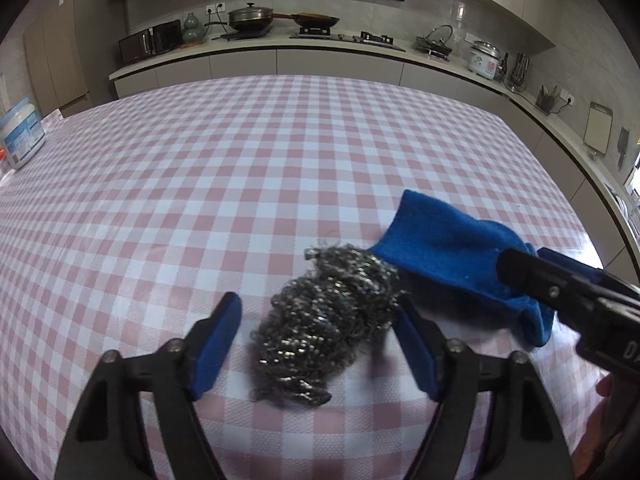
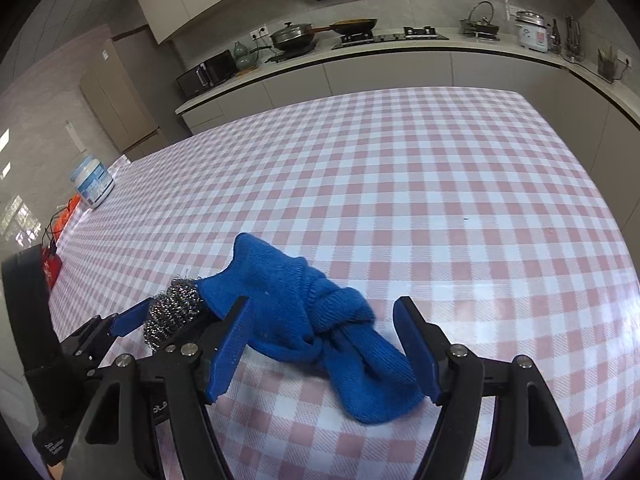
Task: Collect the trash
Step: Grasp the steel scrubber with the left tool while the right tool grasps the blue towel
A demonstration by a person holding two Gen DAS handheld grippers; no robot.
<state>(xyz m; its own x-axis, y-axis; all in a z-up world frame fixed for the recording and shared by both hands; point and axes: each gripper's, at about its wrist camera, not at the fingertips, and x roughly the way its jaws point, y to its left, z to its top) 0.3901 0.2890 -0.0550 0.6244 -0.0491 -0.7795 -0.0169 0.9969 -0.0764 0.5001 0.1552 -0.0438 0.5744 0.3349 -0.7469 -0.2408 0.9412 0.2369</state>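
A ball of steel wool [image 1: 324,320] lies on the pink-and-white checked table [image 1: 240,160]. It sits between the blue pads of my left gripper [image 1: 318,304]. The right pad touches it and the left pad stands a little clear, so the jaws are open. A crumpled blue cloth [image 2: 320,320] lies just right of the steel wool [image 2: 172,312], one corner over it. My right gripper [image 2: 323,304] straddles the cloth with open jaws, and the pads do not squeeze it. Each gripper also shows in the other's view: the right gripper [image 1: 560,288] over the cloth [image 1: 452,248], the left gripper [image 2: 160,320] around the scourer.
A white tub with a blue label [image 2: 92,184] stands at the table's far left edge, with orange and red items [image 2: 52,256] beside it. Beyond the table runs a kitchen counter [image 1: 320,46] with a microwave, pans and a rice cooker.
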